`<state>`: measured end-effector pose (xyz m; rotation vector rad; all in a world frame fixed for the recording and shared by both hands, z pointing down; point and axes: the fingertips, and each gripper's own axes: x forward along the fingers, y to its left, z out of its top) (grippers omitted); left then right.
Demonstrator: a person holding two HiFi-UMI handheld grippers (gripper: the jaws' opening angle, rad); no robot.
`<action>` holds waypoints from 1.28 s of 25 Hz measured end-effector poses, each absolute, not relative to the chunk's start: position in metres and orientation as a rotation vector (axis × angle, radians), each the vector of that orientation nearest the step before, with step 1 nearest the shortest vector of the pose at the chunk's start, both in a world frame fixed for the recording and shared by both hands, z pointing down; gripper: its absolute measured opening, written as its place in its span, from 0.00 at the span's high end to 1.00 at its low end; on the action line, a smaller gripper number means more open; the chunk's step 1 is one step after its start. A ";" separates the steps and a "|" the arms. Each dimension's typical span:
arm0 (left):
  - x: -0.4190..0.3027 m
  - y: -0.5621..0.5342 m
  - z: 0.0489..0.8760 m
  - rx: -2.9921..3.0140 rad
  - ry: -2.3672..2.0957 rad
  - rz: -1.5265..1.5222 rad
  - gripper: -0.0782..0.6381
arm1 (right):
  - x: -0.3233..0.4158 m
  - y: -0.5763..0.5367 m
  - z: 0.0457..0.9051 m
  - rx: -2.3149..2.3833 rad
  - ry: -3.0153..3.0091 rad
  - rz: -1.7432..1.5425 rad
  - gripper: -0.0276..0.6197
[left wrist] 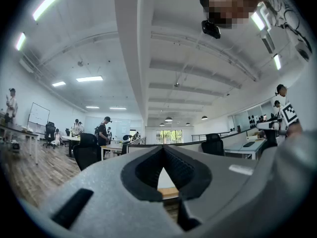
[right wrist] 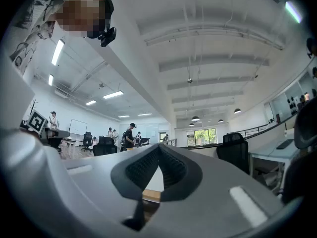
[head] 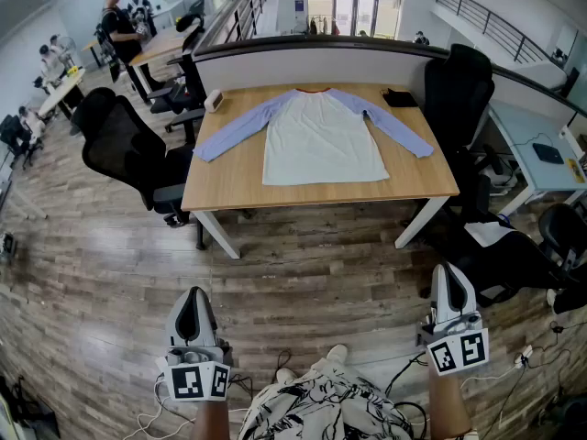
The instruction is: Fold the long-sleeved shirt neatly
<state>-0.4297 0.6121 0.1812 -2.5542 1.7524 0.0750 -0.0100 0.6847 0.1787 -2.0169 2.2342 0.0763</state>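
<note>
A wooden plank floor [head: 303, 273] fills most of the head view, and on it stands a light wooden table [head: 229, 180] with white legs, against a low curved wall. The long-sleeved shirt [head: 321, 136] lies flat on the middle of this table, fully unfolded: its body is white, its sleeves are light blue and spread out slanting toward the left and right sides of the table, and its collar with a red edge points to the far side. A black office chair [head: 124, 145] stands just beside the left end of the table, and another black chair [head: 459, 85] stands at the right end. Both grippers are held low over the floor, near the person and well apart from the table. The left gripper [head: 193, 293] has its jaws pressed together with nothing between them, as the left gripper view [left wrist: 163, 150] shows. The right gripper [head: 451, 269] is closed and empty in the same way [right wrist: 158, 150]. A flat black object [head: 400, 98] lies on the far right corner of the table, near the right sleeve, and a small white box [head: 214, 101] lies on the far left corner.
</note>
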 end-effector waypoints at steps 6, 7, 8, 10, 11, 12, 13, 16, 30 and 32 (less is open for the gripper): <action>-0.433 0.614 0.183 -2.560 1.782 0.099 0.89 | -0.013 0.687 0.178 -1.998 2.224 0.070 0.97; -0.435 0.614 0.183 -2.562 1.791 0.114 0.89 | -0.013 0.687 0.177 -1.974 2.212 0.064 0.97; -0.436 0.614 0.184 -2.563 1.795 0.117 0.89 | -0.014 0.688 0.175 -1.944 2.201 0.057 0.97; -0.436 0.612 0.185 -2.561 1.788 0.087 0.89 | -0.017 0.688 0.173 -1.905 2.198 0.054 0.97; -0.436 0.612 0.186 -2.559 1.779 0.067 0.89 | -0.018 0.688 0.173 -1.904 2.206 0.058 0.97; -0.435 0.612 0.186 -2.556 1.769 0.051 0.89 | -0.020 0.687 0.174 -1.912 2.216 0.062 0.97; -0.434 0.613 0.186 -2.552 1.760 0.044 0.89 | -0.020 0.687 0.175 -1.919 2.226 0.066 0.97; -0.432 0.615 0.183 -2.524 1.747 0.052 0.89 | -0.021 0.687 0.177 -1.926 2.243 0.075 0.96; -0.429 0.607 0.183 -2.531 1.738 0.072 0.34 | -0.034 0.680 0.176 -1.830 2.318 0.068 0.42; -0.427 0.606 0.186 -2.548 1.742 0.062 0.31 | -0.033 0.679 0.178 -1.829 2.323 0.068 0.41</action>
